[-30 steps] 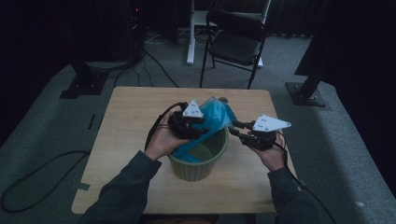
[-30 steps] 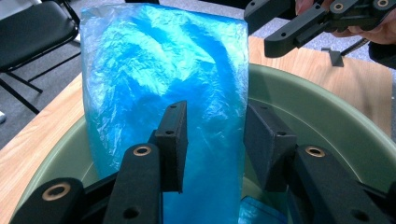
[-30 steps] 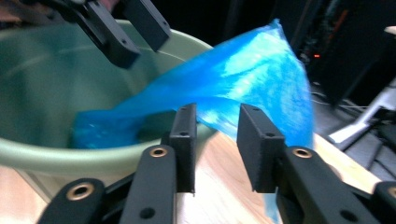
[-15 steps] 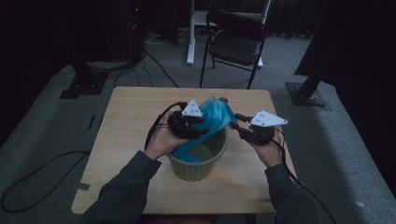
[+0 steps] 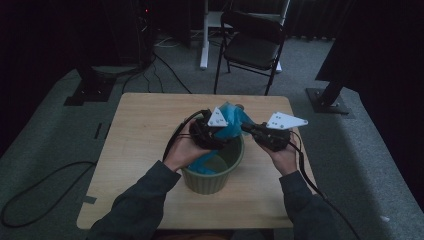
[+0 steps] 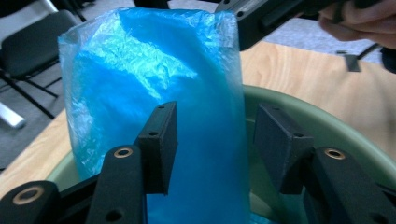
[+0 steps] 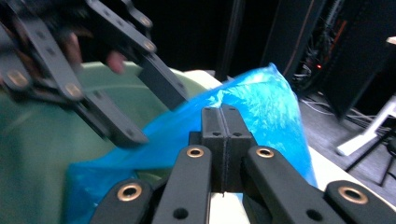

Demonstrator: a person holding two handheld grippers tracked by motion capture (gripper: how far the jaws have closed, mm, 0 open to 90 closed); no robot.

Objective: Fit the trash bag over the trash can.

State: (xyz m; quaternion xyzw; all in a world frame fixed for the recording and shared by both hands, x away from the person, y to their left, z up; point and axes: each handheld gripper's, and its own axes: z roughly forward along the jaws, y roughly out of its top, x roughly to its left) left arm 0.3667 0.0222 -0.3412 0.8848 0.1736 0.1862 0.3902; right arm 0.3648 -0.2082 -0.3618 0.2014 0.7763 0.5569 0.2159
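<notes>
My right gripper [image 7: 223, 122] is clamped on the thin blue plastic bag [image 5: 231, 120] rising from the green round bin [image 5: 212, 179] mid-tabletop; my left gripper [image 6: 212, 140], jaws just opening, straddles it unpressed. Pulling one-sided could tear the film.

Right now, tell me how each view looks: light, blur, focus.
High view: dim and murky, dark backdrop; table evenly lit, no glare. Left gripper view: brightest; bag glows with sheen on its wrinkles, near jaws a bit soft. Right gripper view: the left tool and bin are motion-blurred, its own closed jaws sharper, background black.
</notes>
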